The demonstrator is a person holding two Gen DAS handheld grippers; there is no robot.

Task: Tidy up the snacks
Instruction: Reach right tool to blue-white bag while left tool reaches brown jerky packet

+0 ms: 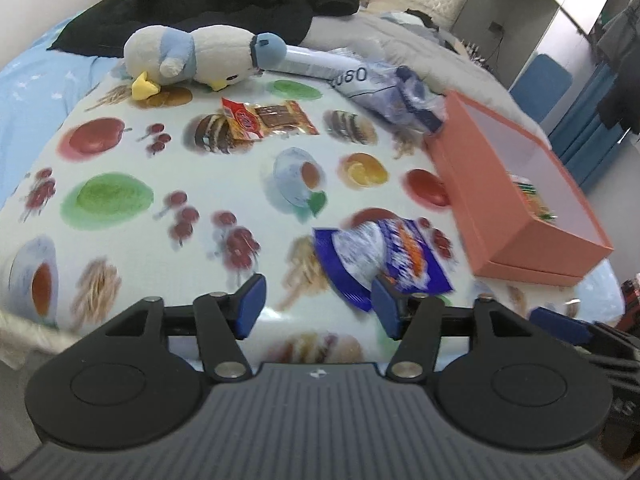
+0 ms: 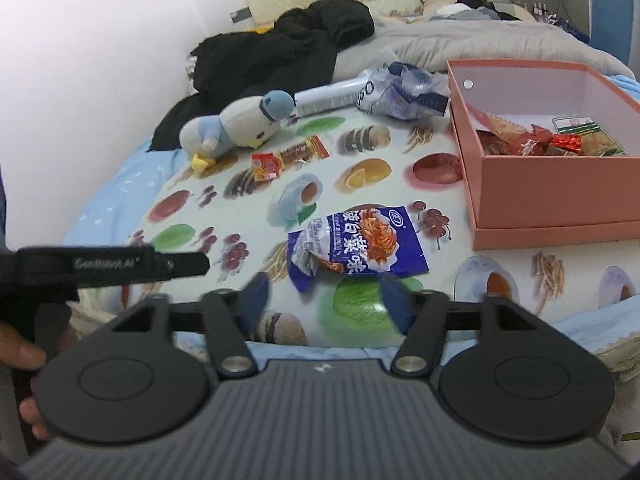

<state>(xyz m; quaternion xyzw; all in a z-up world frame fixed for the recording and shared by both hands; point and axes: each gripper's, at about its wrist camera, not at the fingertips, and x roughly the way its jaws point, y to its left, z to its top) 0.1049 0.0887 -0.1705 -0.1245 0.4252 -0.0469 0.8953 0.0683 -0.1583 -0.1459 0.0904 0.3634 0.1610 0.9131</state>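
Note:
A blue snack packet lies on the fruit-print cloth, just beyond the right finger of my left gripper, which is open and holds nothing. In the right wrist view the same blue packet lies flat straight ahead of my right gripper, also open and empty, its pads just short of the packet's near edge. A red-and-orange snack packet lies farther back. The salmon box stands open at the right with several snack packets inside.
A plush penguin, a white tube and a crumpled plastic bag lie at the cloth's far edge. Black clothes and a grey blanket lie behind. A black finger of the left gripper reaches in from the left.

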